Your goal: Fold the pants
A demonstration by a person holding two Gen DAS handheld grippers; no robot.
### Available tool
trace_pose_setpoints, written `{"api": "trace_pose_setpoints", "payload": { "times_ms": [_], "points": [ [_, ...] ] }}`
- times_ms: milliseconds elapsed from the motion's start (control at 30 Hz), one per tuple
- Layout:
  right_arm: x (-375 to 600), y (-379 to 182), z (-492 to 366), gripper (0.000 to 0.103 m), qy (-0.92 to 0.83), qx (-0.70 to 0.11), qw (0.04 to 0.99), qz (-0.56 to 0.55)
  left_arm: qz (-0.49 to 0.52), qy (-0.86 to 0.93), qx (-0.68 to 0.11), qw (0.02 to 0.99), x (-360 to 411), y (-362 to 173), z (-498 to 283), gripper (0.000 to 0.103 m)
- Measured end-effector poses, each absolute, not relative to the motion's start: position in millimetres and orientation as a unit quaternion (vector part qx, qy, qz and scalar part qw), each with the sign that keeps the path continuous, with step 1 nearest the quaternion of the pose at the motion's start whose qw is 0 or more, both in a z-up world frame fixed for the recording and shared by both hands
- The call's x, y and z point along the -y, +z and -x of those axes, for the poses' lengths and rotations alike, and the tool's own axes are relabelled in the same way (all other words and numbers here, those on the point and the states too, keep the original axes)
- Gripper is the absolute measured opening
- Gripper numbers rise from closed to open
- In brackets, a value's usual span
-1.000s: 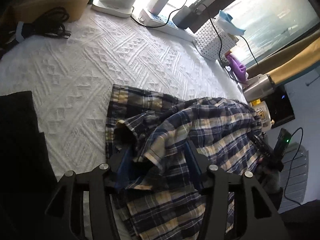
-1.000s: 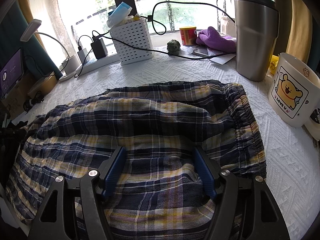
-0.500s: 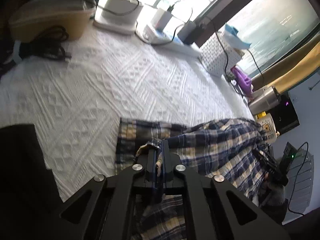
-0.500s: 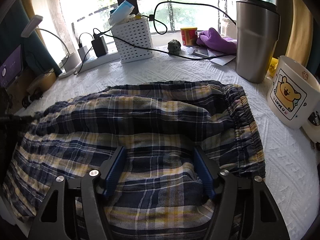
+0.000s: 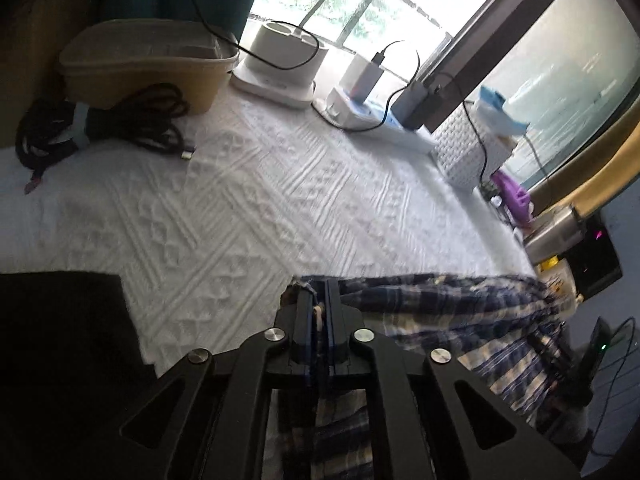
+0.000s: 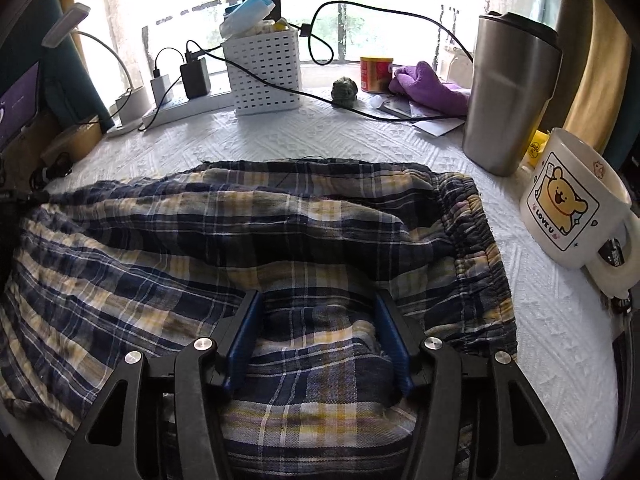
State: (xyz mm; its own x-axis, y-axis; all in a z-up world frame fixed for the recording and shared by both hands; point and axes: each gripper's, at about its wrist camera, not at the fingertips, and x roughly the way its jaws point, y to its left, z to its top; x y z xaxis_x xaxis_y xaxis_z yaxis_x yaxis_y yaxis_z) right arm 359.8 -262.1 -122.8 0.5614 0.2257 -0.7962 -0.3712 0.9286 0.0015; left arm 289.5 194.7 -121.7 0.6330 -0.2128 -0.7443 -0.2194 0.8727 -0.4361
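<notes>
The left claw (image 5: 316,304) is pinched almost together on a corner of the plaid pants (image 6: 248,240), its jaws having just eased slightly. The right claw (image 6: 320,320) is spread about halfway, having just been narrowing, with pants cloth bunched between its fingers, left of the mug (image 6: 576,208) on the desk (image 5: 280,200).

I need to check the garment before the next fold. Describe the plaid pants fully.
The plaid pants are thin woven cloth in navy, cream and yellow checks, lying rumpled across the white textured tablecloth. The gathered elastic waistband lies towards the bear mug, apart from it. The left gripper pinches the leg end and holds it raised; the right gripper straddles a fabric bump, its jaws apart but just now closing.
</notes>
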Motion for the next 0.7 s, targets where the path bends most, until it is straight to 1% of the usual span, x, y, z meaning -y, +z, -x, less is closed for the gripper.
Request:
{"api": "trace_pose_setpoints", "payload": {
  "times_ms": [33,67,100,200,333,433,700],
  "points": [
    [262.9,-122.2,-360.1,0.058,0.169,-0.436,0.88,0.08,0.245,0.013,-0.426,0.871,-195.7,-119.5,-284.8,0.027],
    [264.2,-121.2,-359.7,0.059,0.168,-0.435,0.882,0.076,0.239,0.026,-0.421,0.875,-197.4,-115.2,-279.2,0.053],
    [266.1,-119.8,-358.3,0.059,0.167,-0.432,0.883,0.071,0.235,0.038,-0.413,0.879,-200.5,-110.7,-272.4,0.067],
    [270.7,-116.7,-354.0,0.059,0.165,-0.428,0.887,0.057,0.224,0.059,-0.4,0.887,-209.2,-94.5,-247.5,0.067],
    [268.2,-109.9,-341.1,0.067,0.174,-0.42,0.889,0.05,0.199,0.04,-0.414,0.887,-195.3,-85.2,-219.2,0.067],
    [259.6,-102.2,-326.7,0.069,0.185,-0.412,0.891,0.053,0.188,0.017,-0.431,0.882,-173.6,-89.9,-197.7,0.067],
    [226.1,-83.0,-282.0,0.07,0.233,-0.388,0.889,0.077,0.211,-0.013,-0.453,0.866,-138.9,-110.4,-147.9,0.067]
  ]
}}
